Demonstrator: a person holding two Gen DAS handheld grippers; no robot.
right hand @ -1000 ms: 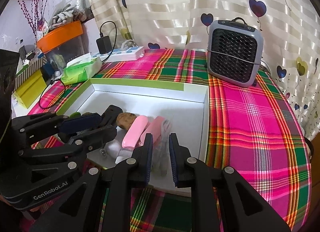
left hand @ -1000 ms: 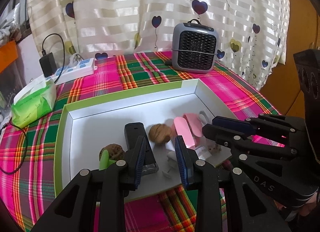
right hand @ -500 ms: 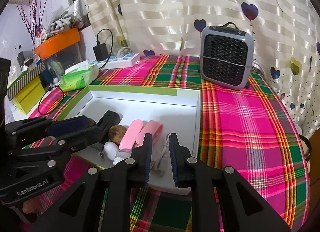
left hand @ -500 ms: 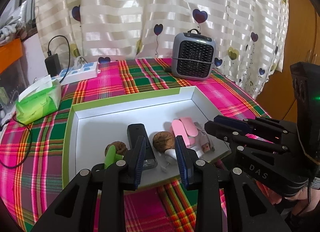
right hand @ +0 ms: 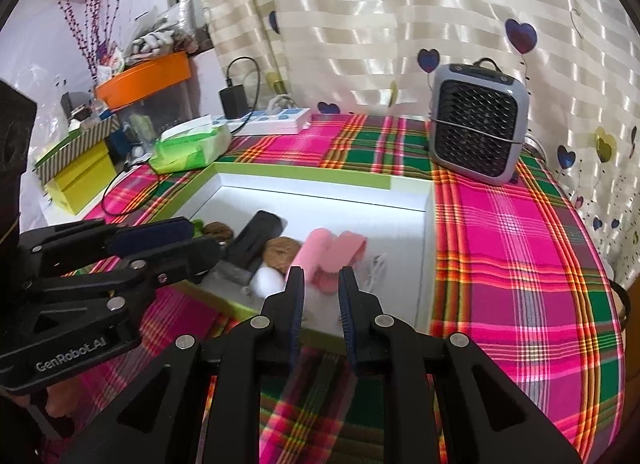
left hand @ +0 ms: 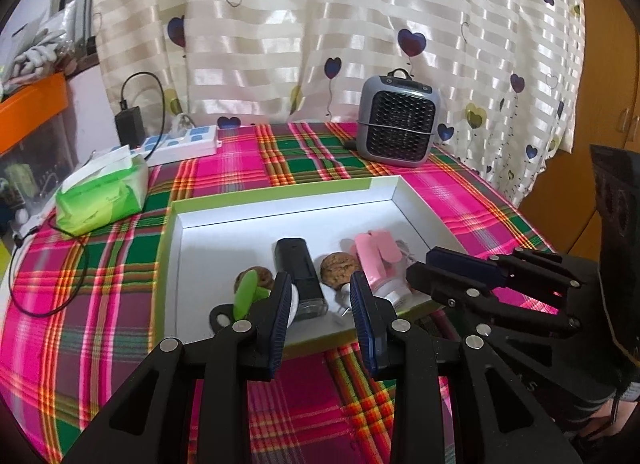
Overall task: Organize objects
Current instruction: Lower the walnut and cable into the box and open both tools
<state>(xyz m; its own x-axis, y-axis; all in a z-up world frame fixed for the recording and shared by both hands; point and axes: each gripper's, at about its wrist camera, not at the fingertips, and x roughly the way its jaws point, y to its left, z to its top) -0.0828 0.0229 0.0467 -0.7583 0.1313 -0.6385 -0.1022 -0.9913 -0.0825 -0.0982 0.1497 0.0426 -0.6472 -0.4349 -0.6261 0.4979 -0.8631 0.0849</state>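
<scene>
While the left gripper (left hand: 320, 296) hangs over the near edge of the white tray (left hand: 280, 200), its jaws stand parted and empty; a black device (left hand: 298, 268), two walnuts (left hand: 339, 267) and a pink item (left hand: 370, 258) lie near that edge. In the right wrist view, the right gripper (right hand: 321, 284) is nearly clenched, gripping nothing, just before the pink item (right hand: 320, 250).

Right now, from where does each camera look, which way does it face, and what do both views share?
Left wrist: sits on the left gripper, faces down over the box toward the heater; the right gripper shows at right.
Right wrist: sits on the right gripper, same way; the left gripper shows at left.
Shared: box, heater, tissue pack, curtain.
</scene>
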